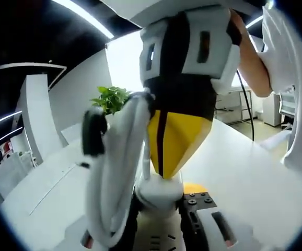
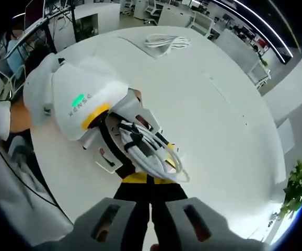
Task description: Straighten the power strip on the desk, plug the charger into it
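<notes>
A bundle of white cable [image 1: 114,172], tied with a black strap [image 1: 94,130], stands up between my left gripper's jaws, and a white rounded piece [image 1: 159,191] sits at its base. My left gripper [image 1: 159,214] is shut on this bundle. In the right gripper view it is the white body with a yellow ring [image 2: 125,149], with the cable loops [image 2: 151,151] sticking out of it. My right gripper [image 2: 150,180] has yellow-tipped jaws pressed together. Their point [image 1: 164,170] touches the white piece from above. Whether they pinch it is hidden.
The white round table [image 2: 224,120] spreads out under both grippers. A second coil of white cable [image 2: 164,41] lies on it at the far side. A green plant [image 1: 111,98] stands beyond the table edge. A person's arm [image 1: 253,63] holds the right gripper.
</notes>
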Demonstrator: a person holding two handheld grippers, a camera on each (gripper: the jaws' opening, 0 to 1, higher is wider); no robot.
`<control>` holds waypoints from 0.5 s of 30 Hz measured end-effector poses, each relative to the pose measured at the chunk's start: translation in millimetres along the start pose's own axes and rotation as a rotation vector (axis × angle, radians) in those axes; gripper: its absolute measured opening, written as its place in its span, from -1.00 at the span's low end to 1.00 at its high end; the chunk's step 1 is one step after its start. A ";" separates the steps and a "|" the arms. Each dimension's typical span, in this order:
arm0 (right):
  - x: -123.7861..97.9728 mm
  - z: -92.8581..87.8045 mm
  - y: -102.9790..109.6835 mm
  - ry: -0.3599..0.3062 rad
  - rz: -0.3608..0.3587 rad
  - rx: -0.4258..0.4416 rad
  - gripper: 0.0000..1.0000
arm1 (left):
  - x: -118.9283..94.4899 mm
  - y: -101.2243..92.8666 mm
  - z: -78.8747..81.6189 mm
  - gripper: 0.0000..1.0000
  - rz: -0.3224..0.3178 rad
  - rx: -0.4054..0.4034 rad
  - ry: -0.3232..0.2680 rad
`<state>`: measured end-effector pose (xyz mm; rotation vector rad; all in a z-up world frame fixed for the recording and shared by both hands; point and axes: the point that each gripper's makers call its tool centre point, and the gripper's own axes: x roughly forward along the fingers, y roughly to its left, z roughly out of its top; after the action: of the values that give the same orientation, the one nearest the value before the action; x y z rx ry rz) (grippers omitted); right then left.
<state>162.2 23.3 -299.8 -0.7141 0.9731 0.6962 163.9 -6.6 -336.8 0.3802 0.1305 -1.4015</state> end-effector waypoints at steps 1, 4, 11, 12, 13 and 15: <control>-0.1 -0.4 -0.7 -0.008 0.001 0.010 -1.00 | 0.3 0.4 0.0 -0.36 0.001 0.007 -0.001; 0.9 -1.3 0.1 -0.008 0.005 0.020 -1.00 | 0.9 -0.6 -1.1 -0.35 0.000 0.029 0.001; 2.1 1.5 -1.1 0.001 -0.004 0.028 -1.00 | 1.7 3.3 -1.3 -0.33 0.015 -0.010 0.002; 2.6 1.3 -0.9 0.015 0.014 0.025 -1.00 | 1.5 3.3 -1.3 -0.33 0.015 -0.013 0.002; 3.0 2.7 -0.3 0.031 0.036 0.026 -1.00 | 1.5 3.8 -1.6 -0.34 0.013 -0.016 0.002; 4.0 3.3 -3.2 0.038 0.065 0.052 -1.00 | 1.4 4.4 -2.2 -0.34 0.014 -0.026 0.002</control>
<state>167.8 24.9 -301.5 -0.6547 1.0494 0.7139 168.8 -6.6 -338.5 0.3605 0.1473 -1.3841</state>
